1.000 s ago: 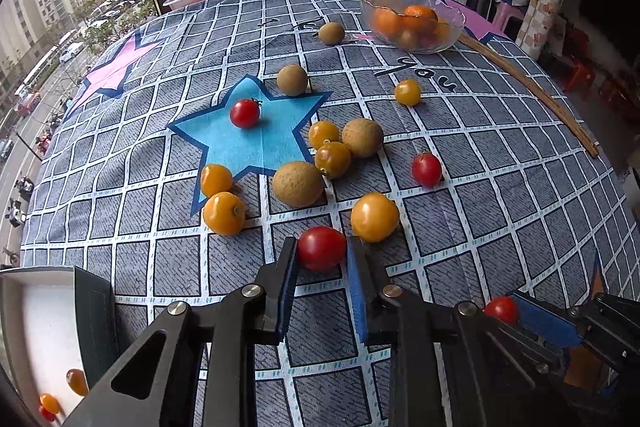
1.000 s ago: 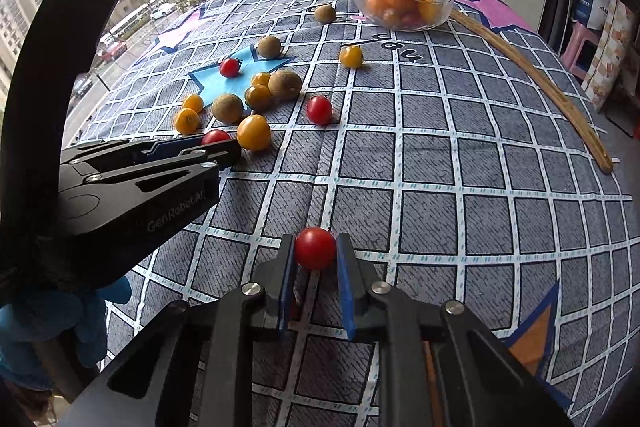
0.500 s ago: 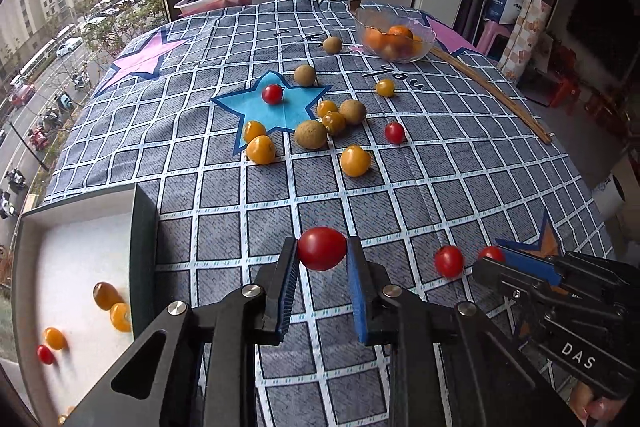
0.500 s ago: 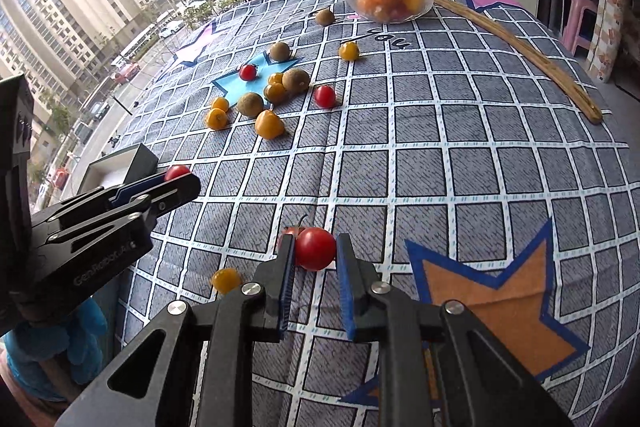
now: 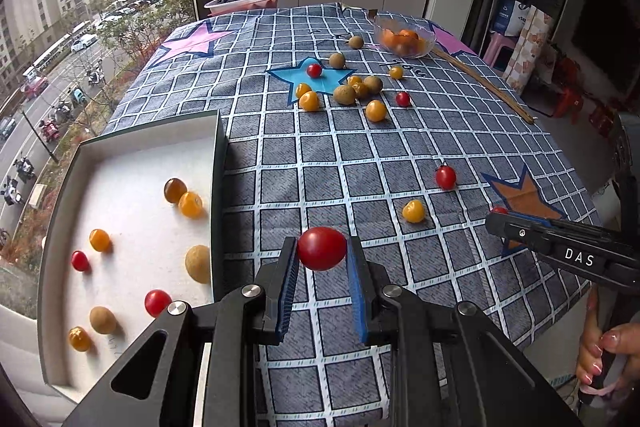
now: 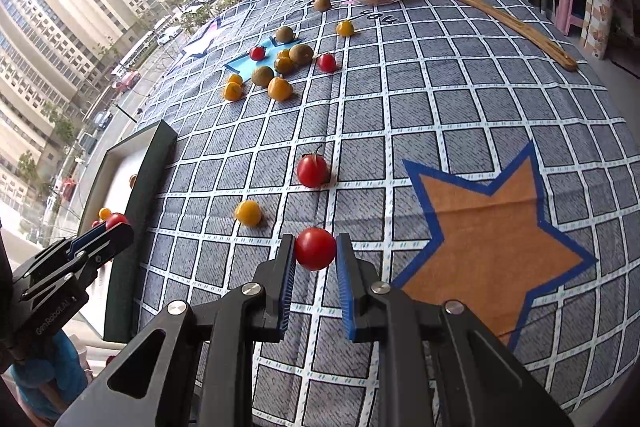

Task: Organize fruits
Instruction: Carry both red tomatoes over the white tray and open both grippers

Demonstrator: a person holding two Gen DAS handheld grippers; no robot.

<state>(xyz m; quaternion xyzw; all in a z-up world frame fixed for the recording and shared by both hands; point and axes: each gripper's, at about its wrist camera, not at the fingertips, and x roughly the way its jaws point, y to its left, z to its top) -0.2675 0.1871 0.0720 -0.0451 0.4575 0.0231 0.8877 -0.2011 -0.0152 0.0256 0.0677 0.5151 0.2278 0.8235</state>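
**Both grippers loaded with red cherry tomatoes above the checked cloth**

Left gripper [image 5: 322, 259], which I steer from afar, is clamped on a round red cherry tomato [image 5: 321, 248] between its blue ribbed pads, just right of the dark wall of the shallow white-floored tray [image 5: 218, 187]. I see yellow, red and brownish fruits scattered inside that tray. My right gripper [image 6: 315, 255] likewise pinches a second red cherry tomato [image 6: 315, 248], above the grey-blue checked tablecloth [image 6: 440, 115] near the orange star patch [image 6: 500, 235]. Loose on the cloth before it lie a stemmed red tomato [image 6: 312, 170] and a small yellow tomato [image 6: 248, 213]. Farther off, a cluster of mixed fruit surrounds the blue star patch [image 5: 298, 79], and a clear glass bowl of orange fruit [image 5: 404, 37] stands at the far edge.
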